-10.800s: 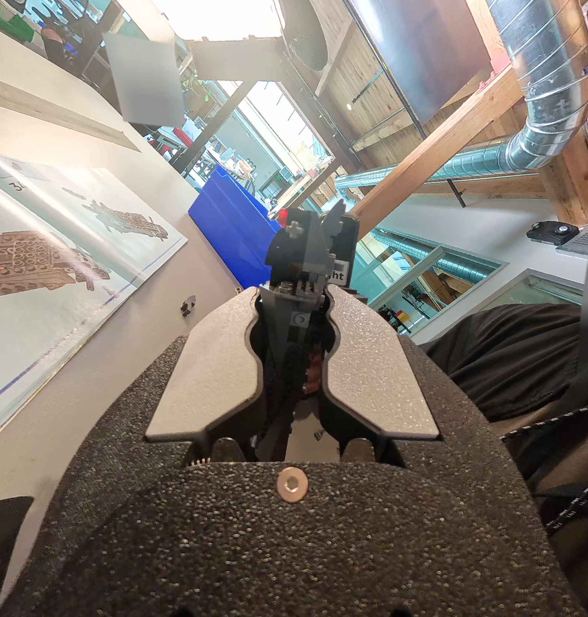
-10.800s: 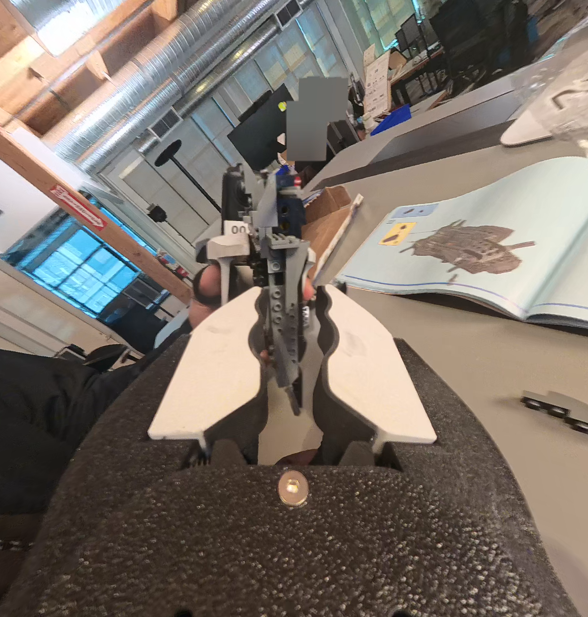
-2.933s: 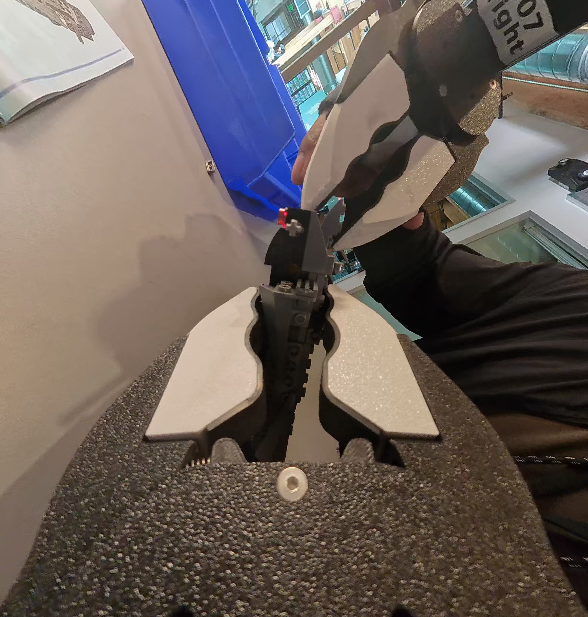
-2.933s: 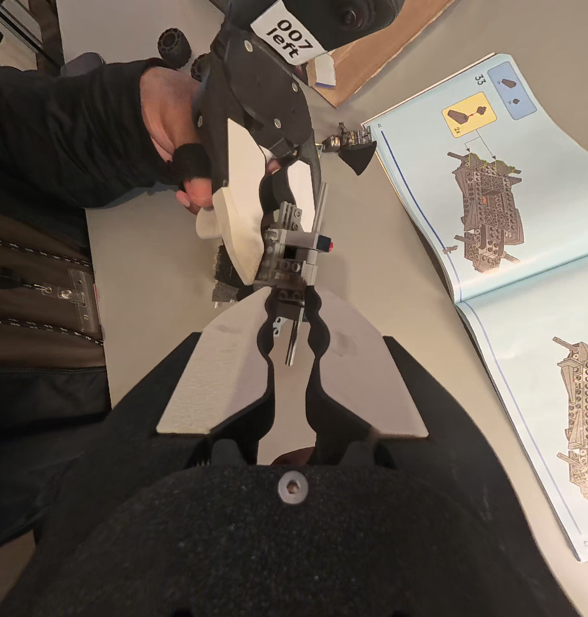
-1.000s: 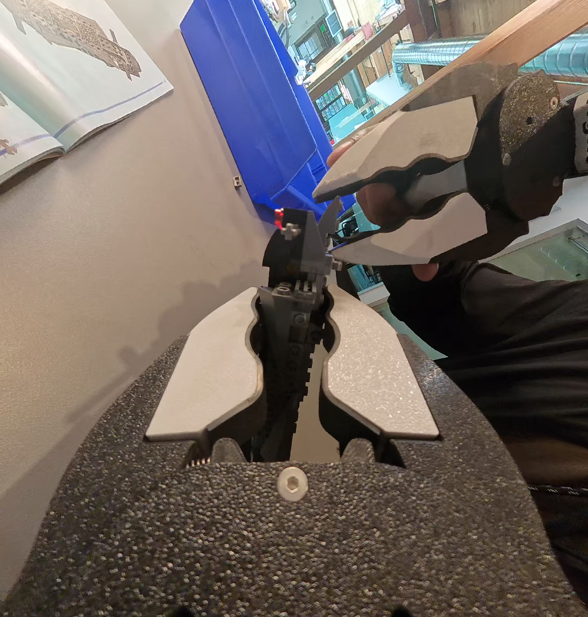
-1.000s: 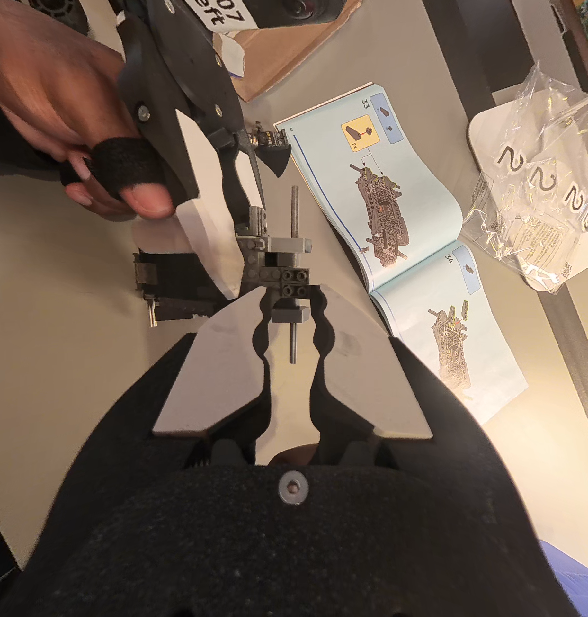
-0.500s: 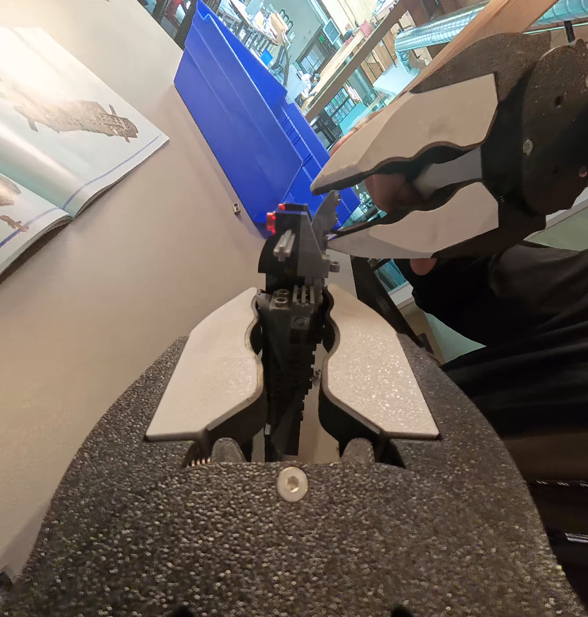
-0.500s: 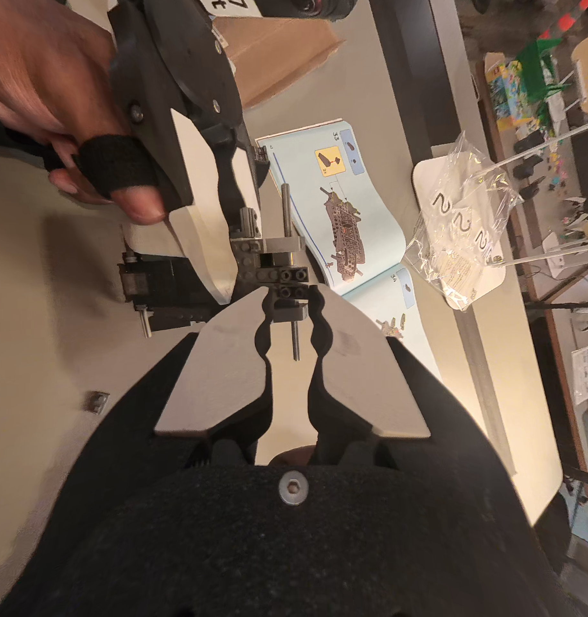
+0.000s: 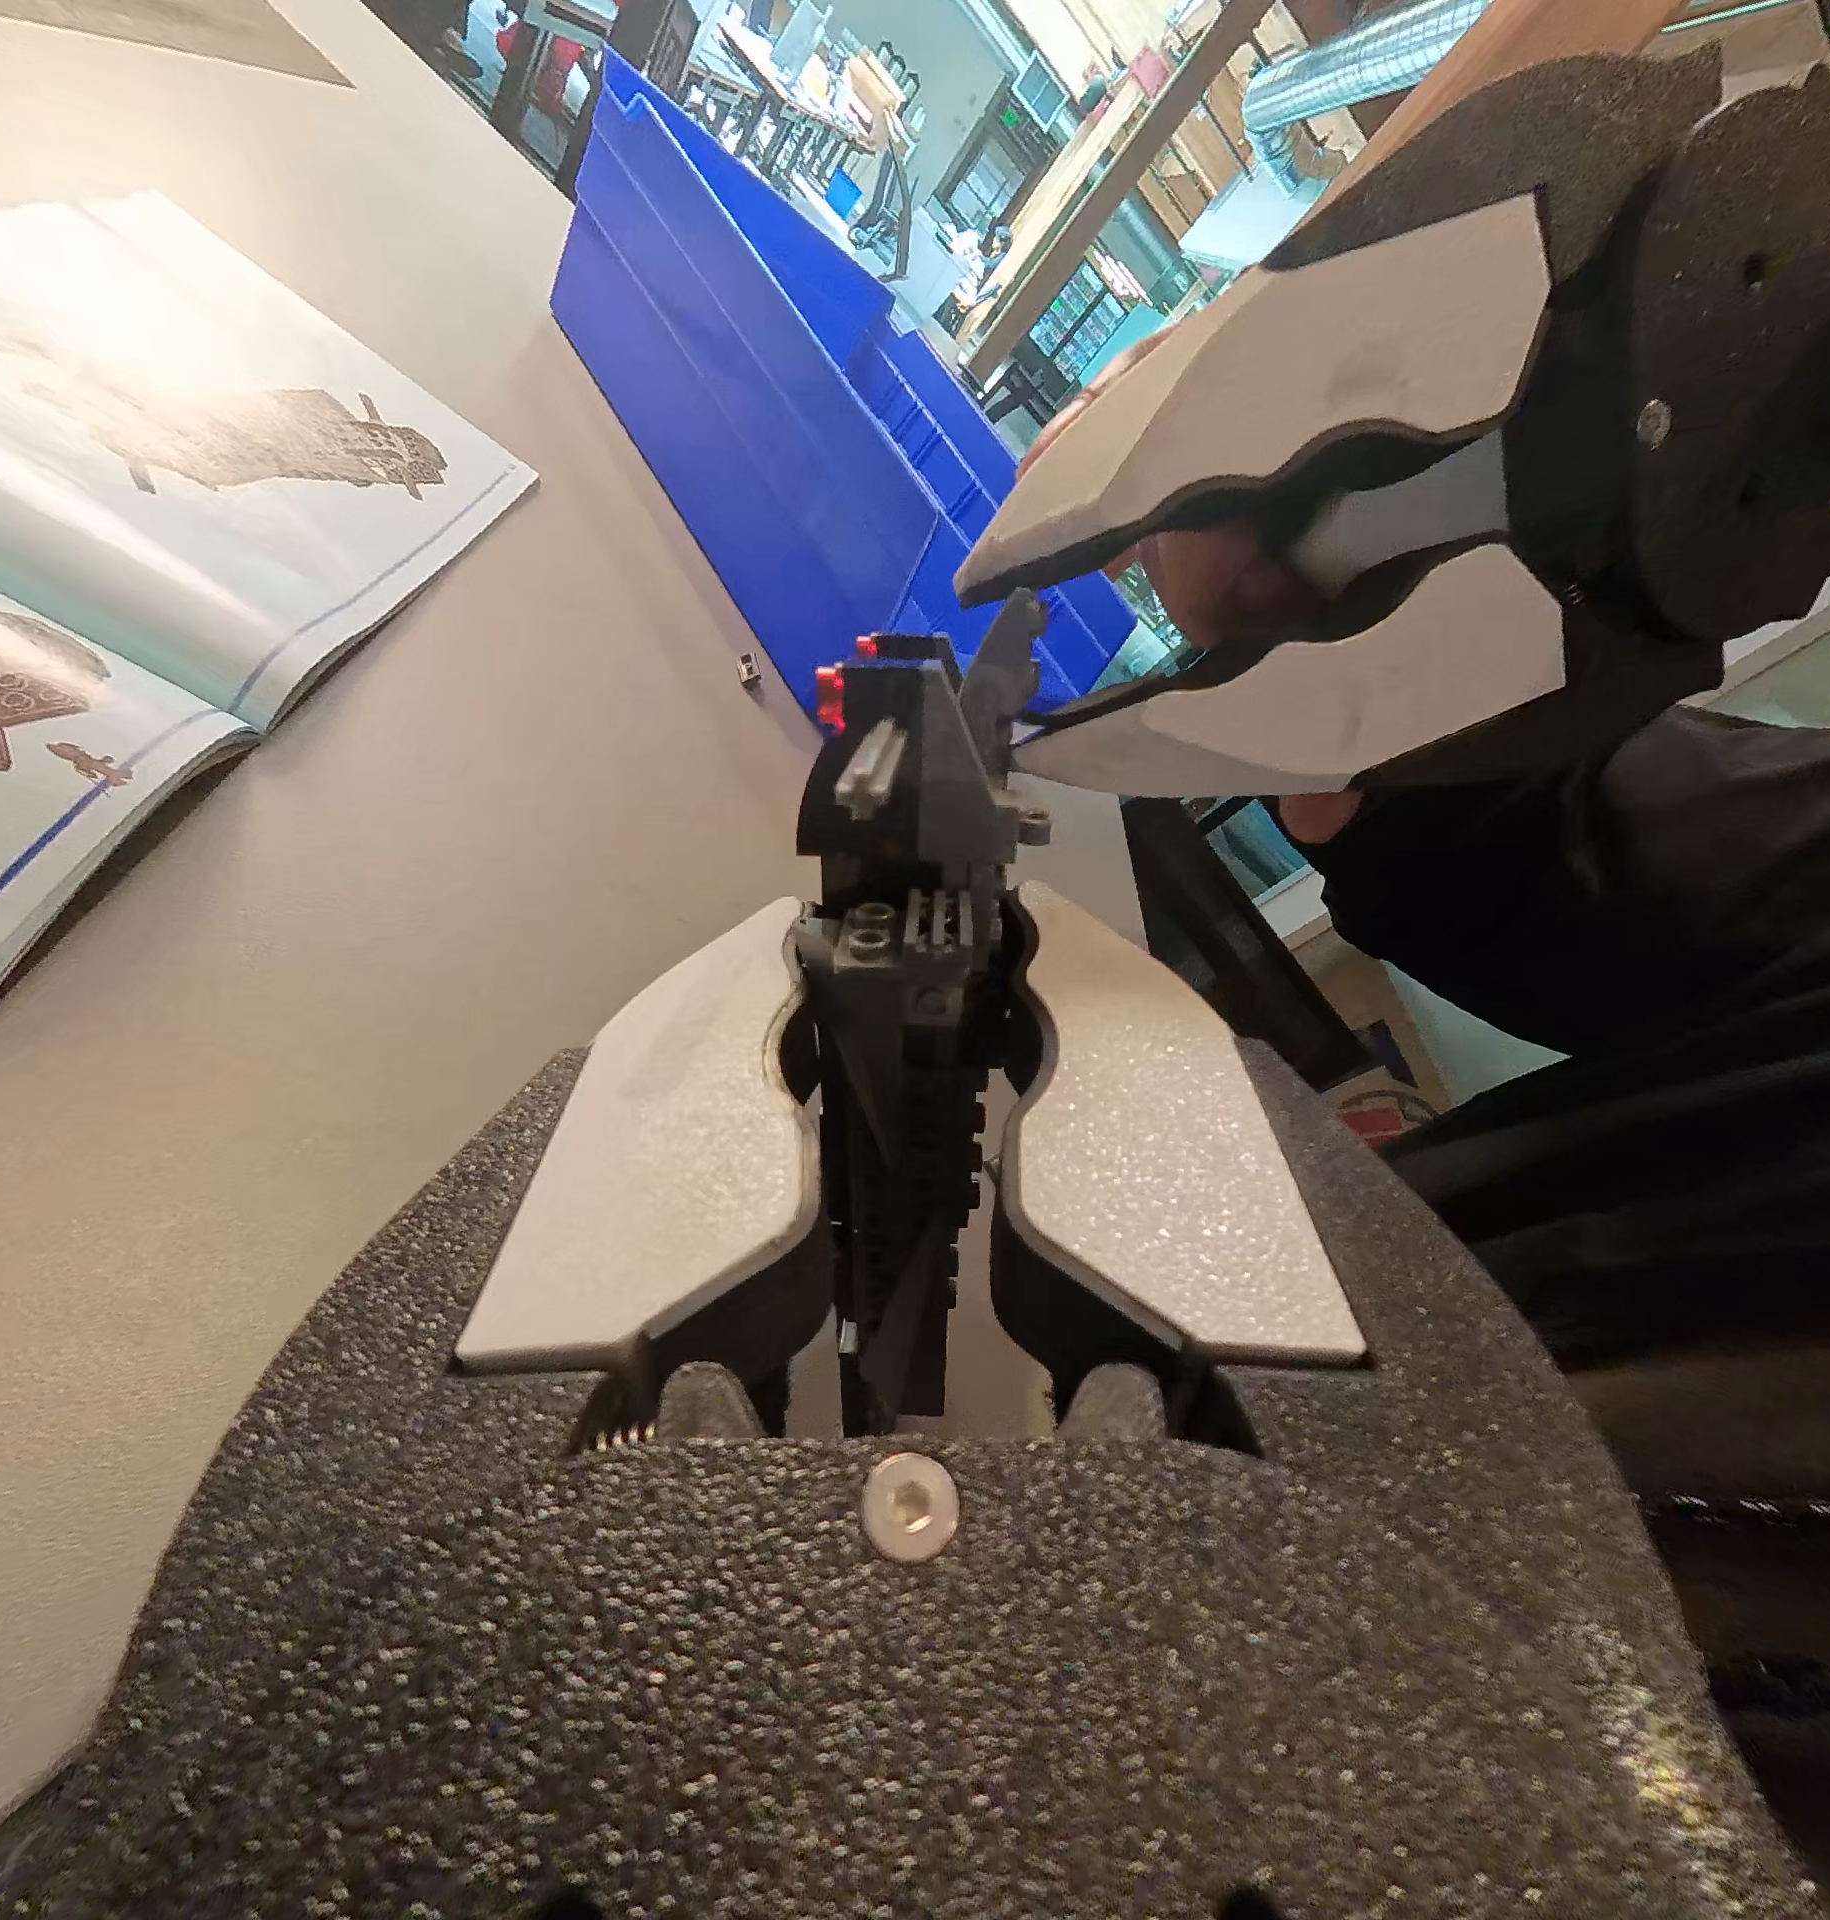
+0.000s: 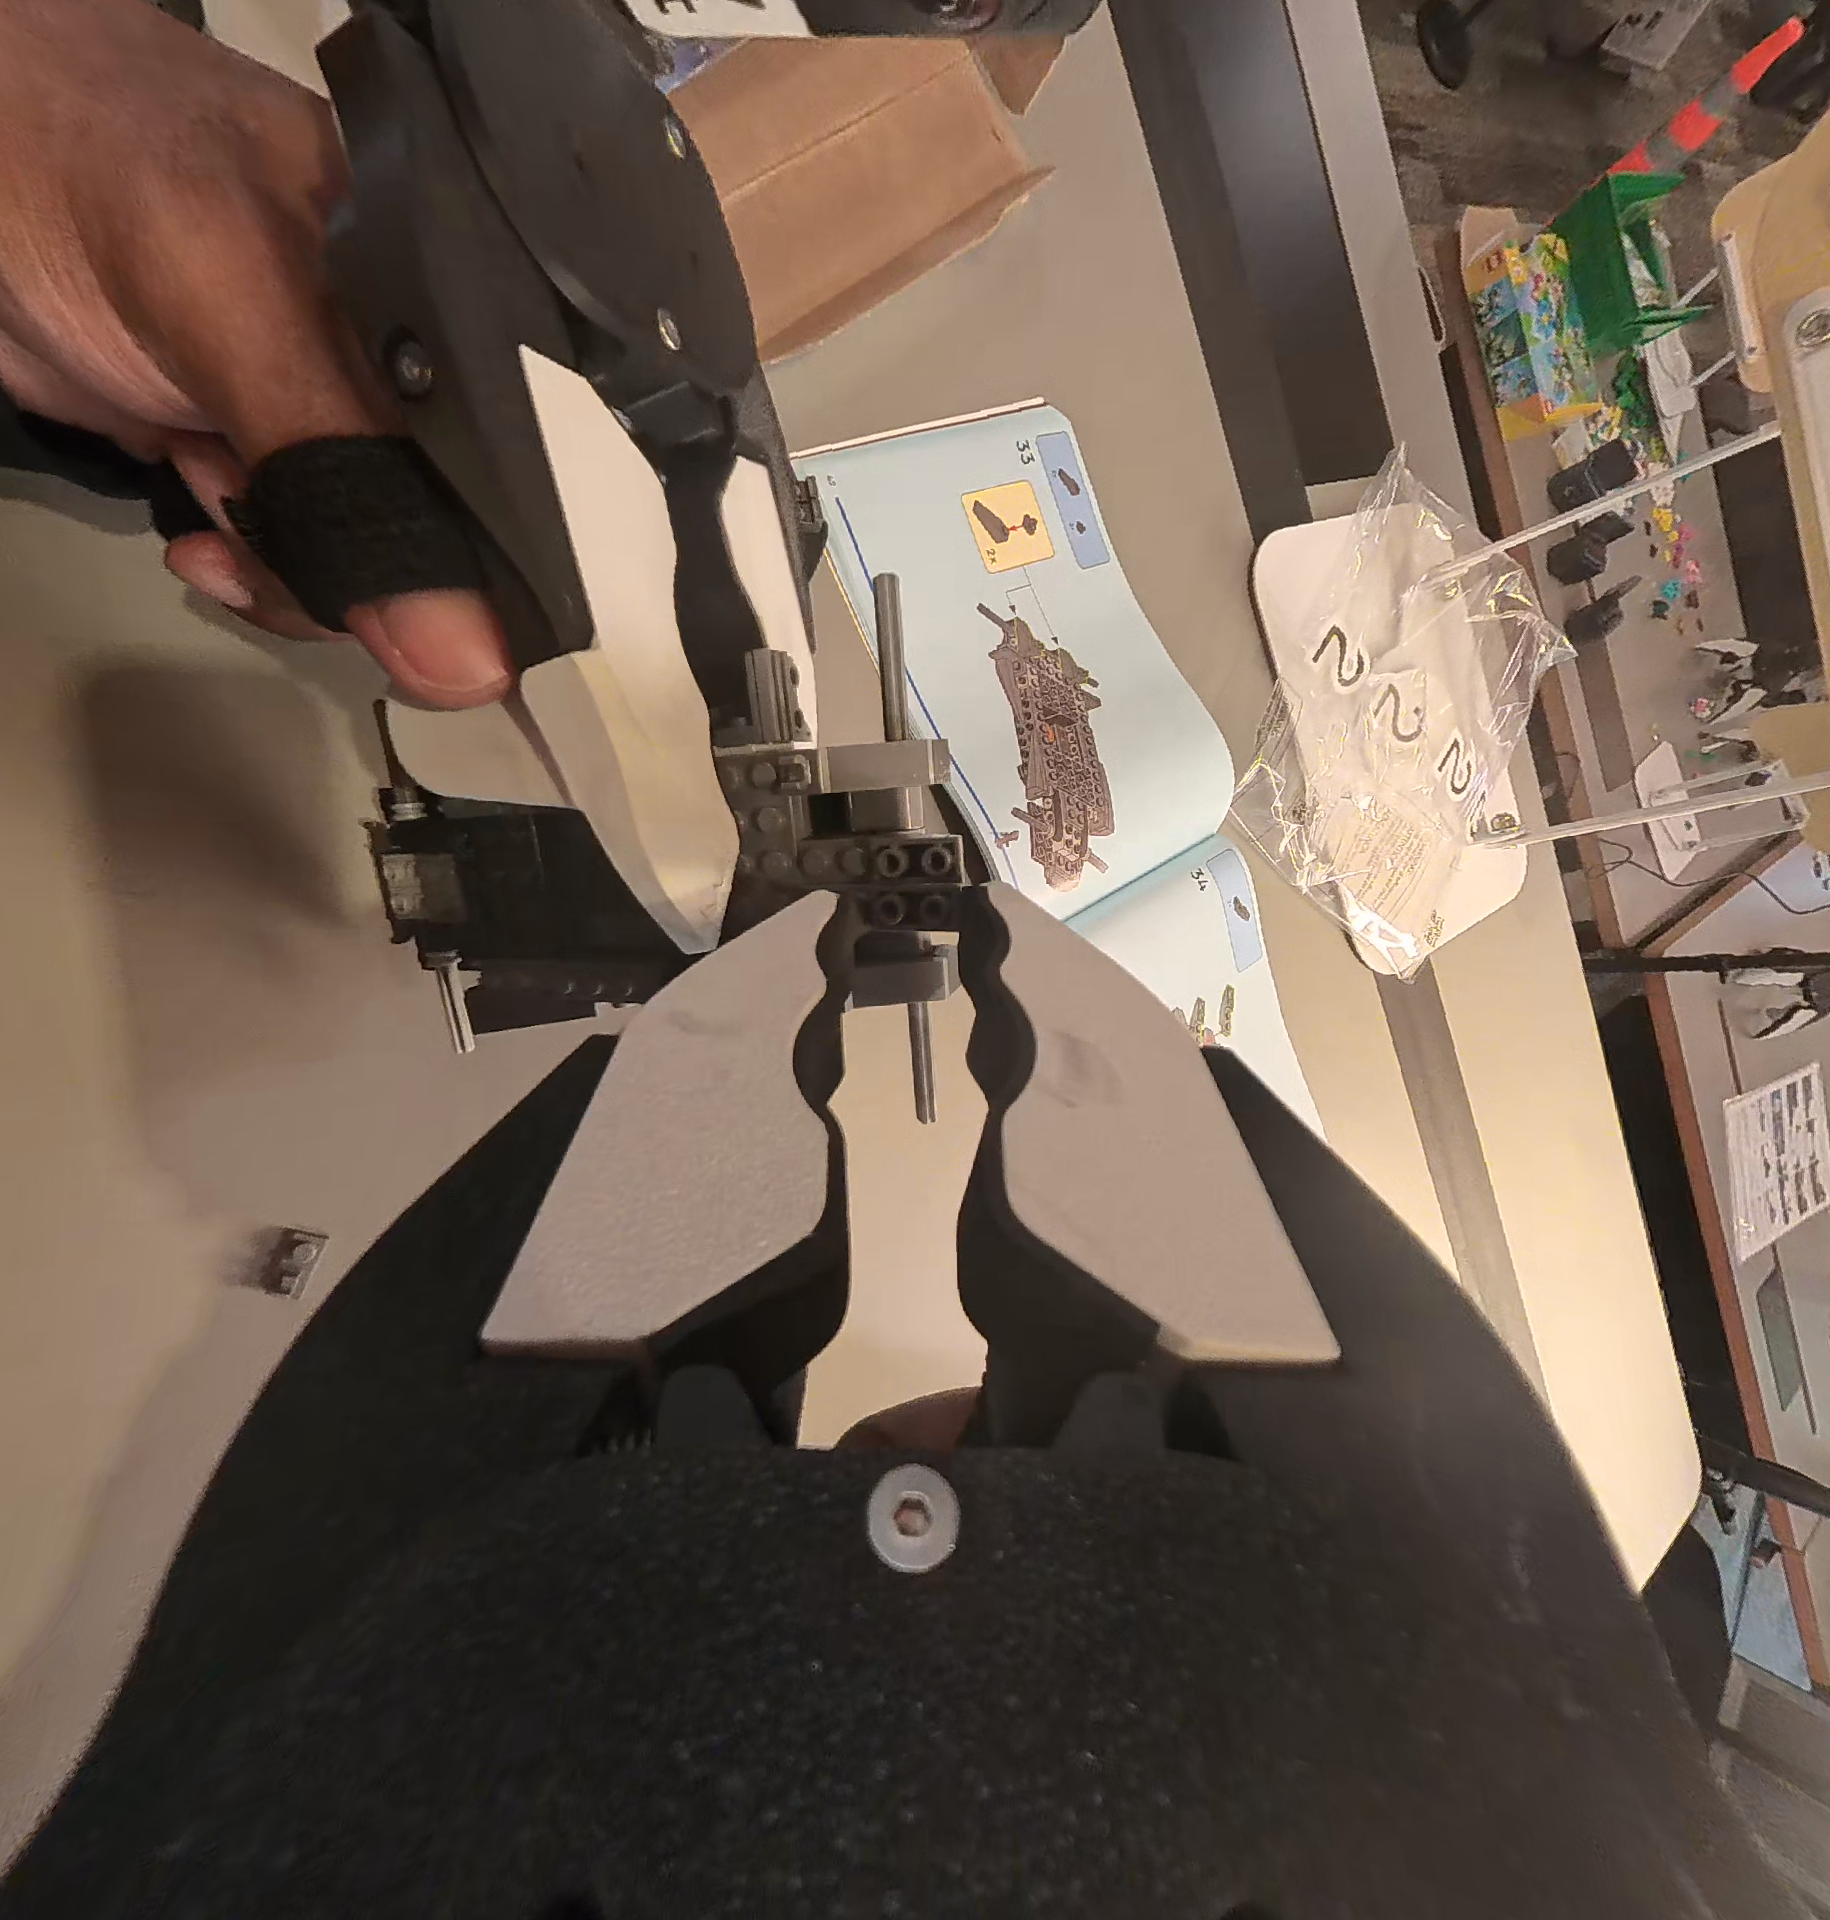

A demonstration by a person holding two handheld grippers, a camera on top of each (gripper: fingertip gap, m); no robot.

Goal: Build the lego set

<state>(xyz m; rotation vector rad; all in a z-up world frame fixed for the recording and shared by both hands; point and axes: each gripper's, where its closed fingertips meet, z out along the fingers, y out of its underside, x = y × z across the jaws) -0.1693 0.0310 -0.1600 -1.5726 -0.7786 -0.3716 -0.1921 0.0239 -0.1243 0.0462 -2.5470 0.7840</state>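
My left gripper [image 9: 909, 920] is shut on a dark grey and black brick model [image 9: 921, 790], which runs back between its pads and sticks out past the tips, with red studs at the top. My right gripper [image 9: 994, 675] comes in from the upper right and its tips pinch a thin grey part at the model's top. In the right wrist view, my right gripper [image 10: 906, 909] is shut on the model's black studded end [image 10: 895, 862], where a grey axle [image 10: 890, 644] runs through grey blocks. The left gripper [image 10: 745, 748] holds the same model from the upper left.
An open instruction booklet [image 9: 163, 520] lies on the beige table, also in the right wrist view [image 10: 1077, 644]. A blue bin [image 9: 765, 416] stands behind it. A cardboard box [image 10: 859, 177], clear plastic bags [image 10: 1389, 727] and a small loose grey piece [image 10: 287, 1257] lie around. About 4 cm separates my left fingertips from my right.
Both grippers have turned together with the model held between them, so the table and booklet shift in view. Both grasps stay on; the right pads have closed slightly on the model's end.
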